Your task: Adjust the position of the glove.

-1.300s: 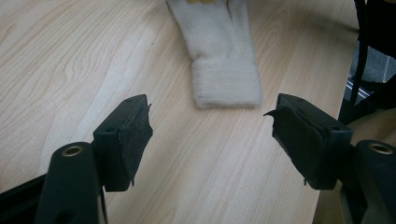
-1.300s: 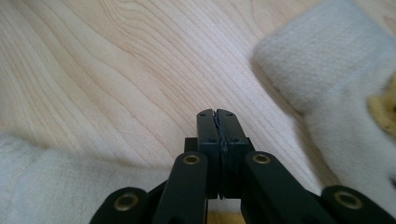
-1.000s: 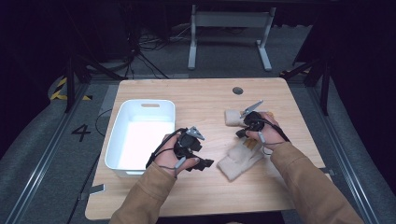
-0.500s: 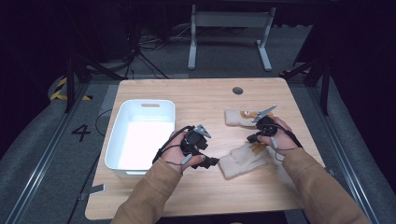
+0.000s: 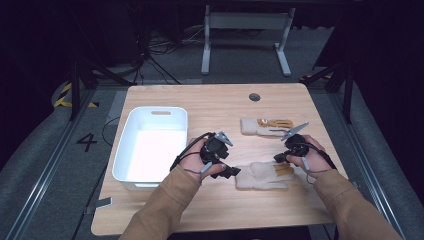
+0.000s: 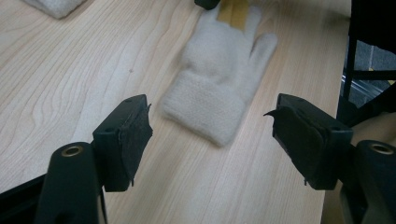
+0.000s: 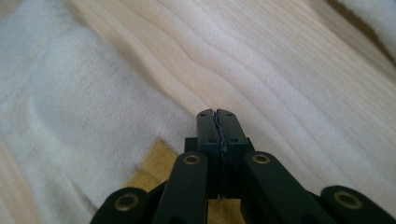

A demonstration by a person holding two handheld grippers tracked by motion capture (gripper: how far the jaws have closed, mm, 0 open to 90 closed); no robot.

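Your left tongs (image 6: 212,135) are gaping wide and gripping nothing, sitting just off the cuff of the near glove (image 5: 262,175), at its 9 o'clock; that glove is lying flat on the worktop (image 5: 210,100); your right tongs (image 7: 217,122) are pressed fully together, with nothing visibly pinched between them, hovering at the glove's fingertip end by its yellow tag (image 7: 152,165); a second glove (image 5: 265,126) is lying at 12 o'clock of the first; the white tub (image 5: 131,120) is sitting at 9 o'clock.
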